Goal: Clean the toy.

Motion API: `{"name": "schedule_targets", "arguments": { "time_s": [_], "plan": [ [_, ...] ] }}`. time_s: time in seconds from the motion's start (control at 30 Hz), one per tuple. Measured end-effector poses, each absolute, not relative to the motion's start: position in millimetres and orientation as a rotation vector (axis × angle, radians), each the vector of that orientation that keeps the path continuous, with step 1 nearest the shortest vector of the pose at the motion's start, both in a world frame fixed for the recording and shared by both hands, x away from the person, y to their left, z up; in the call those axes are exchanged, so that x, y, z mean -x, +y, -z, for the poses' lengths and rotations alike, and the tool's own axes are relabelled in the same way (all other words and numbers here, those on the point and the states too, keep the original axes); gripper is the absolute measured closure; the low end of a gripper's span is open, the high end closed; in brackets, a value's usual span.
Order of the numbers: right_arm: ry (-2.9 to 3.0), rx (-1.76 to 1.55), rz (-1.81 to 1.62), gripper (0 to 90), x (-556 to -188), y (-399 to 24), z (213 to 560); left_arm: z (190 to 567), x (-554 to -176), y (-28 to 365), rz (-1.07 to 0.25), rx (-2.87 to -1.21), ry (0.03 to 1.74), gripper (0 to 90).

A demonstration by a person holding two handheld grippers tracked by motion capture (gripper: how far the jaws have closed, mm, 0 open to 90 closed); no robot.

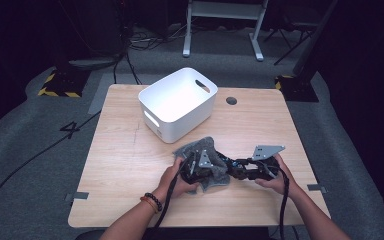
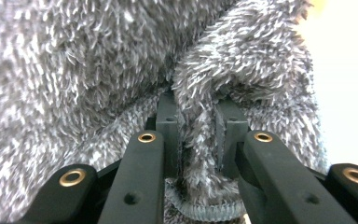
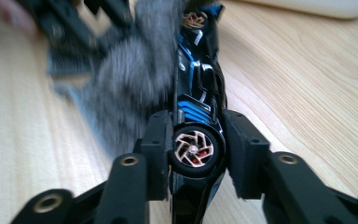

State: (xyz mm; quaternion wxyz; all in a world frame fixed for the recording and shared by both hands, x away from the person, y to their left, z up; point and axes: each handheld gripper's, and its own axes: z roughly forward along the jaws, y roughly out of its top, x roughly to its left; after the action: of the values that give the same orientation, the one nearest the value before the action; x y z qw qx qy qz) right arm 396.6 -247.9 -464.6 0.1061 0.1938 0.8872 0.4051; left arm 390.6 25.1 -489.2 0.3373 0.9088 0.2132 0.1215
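High view: on the pale wood-grain tabletop [image 1: 130, 150], a white rectangular plastic bin [image 1: 177, 103] sits at twelve o'clock from the fuzzy grey cloth [image 1: 215, 179]. The left tool [image 1: 196, 167] and right tool [image 1: 247, 170] meet over it; grey carpet surrounds.

Left gripper view: the tool's jaws pinch a shaggy fold of cloth [image 2: 200, 140].

Right gripper view: the jaws flank a glossy black-and-blue toy car [image 3: 196, 116], pads beside its copper-spoked wheel, cloth at ten o'clock.

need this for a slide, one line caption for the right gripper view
Right gripper clamps a black-and-blue toy car turned on its side against a fluffy grey cloth.
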Motion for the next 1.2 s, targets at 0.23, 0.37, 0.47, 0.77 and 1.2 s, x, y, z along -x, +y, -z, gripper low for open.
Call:
{"name": "schedule_targets", "arguments": {
  "time_s": [0.23,0.37,0.47,0.77,1.2],
  "plan": [
    [2.662,-0.550,-1.130,64.9,-402.0,-241.5,471.4,483.6,-405.9,54.3,-0.368,-2.305,0.696,74.8],
    [2.682,-0.503,-1.127,65.0,-399.6,-243.2,470.9,473.3,-407.2,61.0,-0.365,-2.243,0.713,74.7],
    [2.719,-0.434,-1.145,65.0,-394.7,-243.8,471.1,458.6,-399.8,54.4,-0.369,-2.207,0.644,74.8],
    [2.730,-0.382,-1.129,64.6,-390.2,-240.8,470.3,431.6,-374.0,27.9,-0.419,-2.188,0.452,74.9],
    [2.751,-0.311,-1.142,65.0,-384.7,-233.0,470.4,435.6,-373.7,18.7,-0.318,-2.246,0.373,76.0]
  ]
}}
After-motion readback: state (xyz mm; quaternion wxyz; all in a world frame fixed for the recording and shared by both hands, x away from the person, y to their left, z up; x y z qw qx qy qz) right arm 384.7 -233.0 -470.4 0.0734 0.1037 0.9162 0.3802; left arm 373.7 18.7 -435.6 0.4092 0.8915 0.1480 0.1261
